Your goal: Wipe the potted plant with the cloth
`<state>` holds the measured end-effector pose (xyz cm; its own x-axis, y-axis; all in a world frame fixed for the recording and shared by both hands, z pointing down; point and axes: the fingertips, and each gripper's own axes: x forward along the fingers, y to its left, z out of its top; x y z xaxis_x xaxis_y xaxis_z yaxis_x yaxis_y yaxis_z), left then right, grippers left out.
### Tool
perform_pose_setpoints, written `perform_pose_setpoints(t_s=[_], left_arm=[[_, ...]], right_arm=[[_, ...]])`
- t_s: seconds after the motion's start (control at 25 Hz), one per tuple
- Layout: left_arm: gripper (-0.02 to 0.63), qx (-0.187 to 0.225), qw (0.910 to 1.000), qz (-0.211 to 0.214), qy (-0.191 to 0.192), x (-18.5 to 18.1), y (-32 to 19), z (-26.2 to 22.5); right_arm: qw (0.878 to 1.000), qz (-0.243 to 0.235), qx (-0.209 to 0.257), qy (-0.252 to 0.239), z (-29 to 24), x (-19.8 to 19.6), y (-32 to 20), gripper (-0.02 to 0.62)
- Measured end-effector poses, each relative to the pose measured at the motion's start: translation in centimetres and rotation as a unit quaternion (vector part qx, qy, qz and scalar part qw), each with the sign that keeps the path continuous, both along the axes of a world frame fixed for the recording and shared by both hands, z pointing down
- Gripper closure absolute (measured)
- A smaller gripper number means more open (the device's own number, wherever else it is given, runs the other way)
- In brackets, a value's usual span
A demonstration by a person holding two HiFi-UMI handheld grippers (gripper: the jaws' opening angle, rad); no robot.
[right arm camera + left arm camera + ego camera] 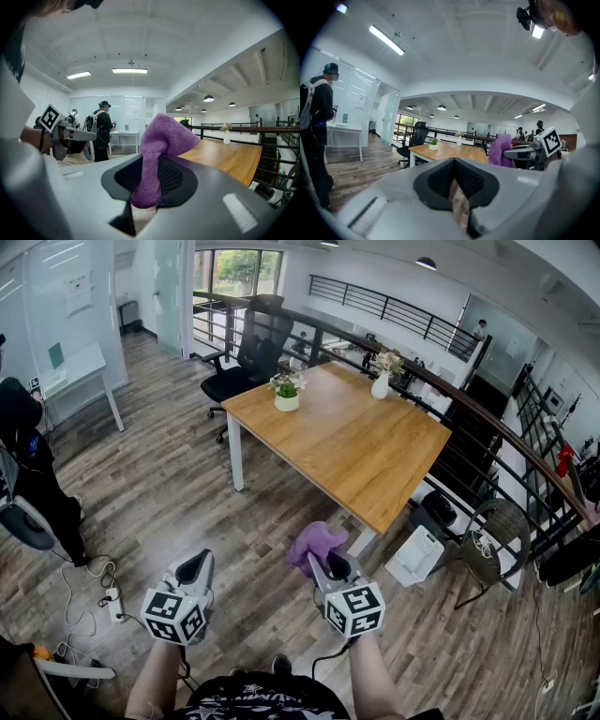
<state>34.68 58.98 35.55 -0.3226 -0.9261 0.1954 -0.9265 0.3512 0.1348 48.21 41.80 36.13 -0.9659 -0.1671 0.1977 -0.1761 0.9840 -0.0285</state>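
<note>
The cloth [161, 140] is purple terry, fuzzy and matt. The left tool [454, 180] and right tool [149, 177] have smooth matt grey plastic shells and black ribbed pads [175, 176]. The tabletop [361, 446] is smooth light wood with a soft sheen. The floor [178, 493] is grey-brown wood-grain plank.

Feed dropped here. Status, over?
Right claw shut on purple cloth. Left claw shut, empty. Potted plant on table, untouched. Only floor between.
</note>
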Motion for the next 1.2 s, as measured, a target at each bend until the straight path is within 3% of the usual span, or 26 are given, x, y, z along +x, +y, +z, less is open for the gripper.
perform_pose_setpoints(t_s=[0.44, 0.68, 0.88, 1.2], left_arm=[[0.604, -0.020, 0.9997, 0.011, 0.003, 1.1, -3.5, 1.8], [0.604, -0.035, 0.9988, -0.003, 0.034, 1.8, -4.6, 3.7], [0.604, -0.046, 0.9982, -0.021, 0.032, 2.4, -5.5, 4.9], [0.604, -0.069, 0.9961, -0.031, 0.046, 3.6, -5.8, 6.5]], right_arm=[[1.000, 0.002, -0.010, 0.019, 2.7, 0.6, -3.3, 0.514], [1.000, -0.010, -0.012, 0.023, 3.4, 0.7, -5.0, 0.514], [1.000, -0.016, -0.003, 0.004, 3.8, 1.5, -6.9, 0.512], [0.999, -0.040, -0.028, 0.024, 6.2, 1.6, -8.2, 0.511]])
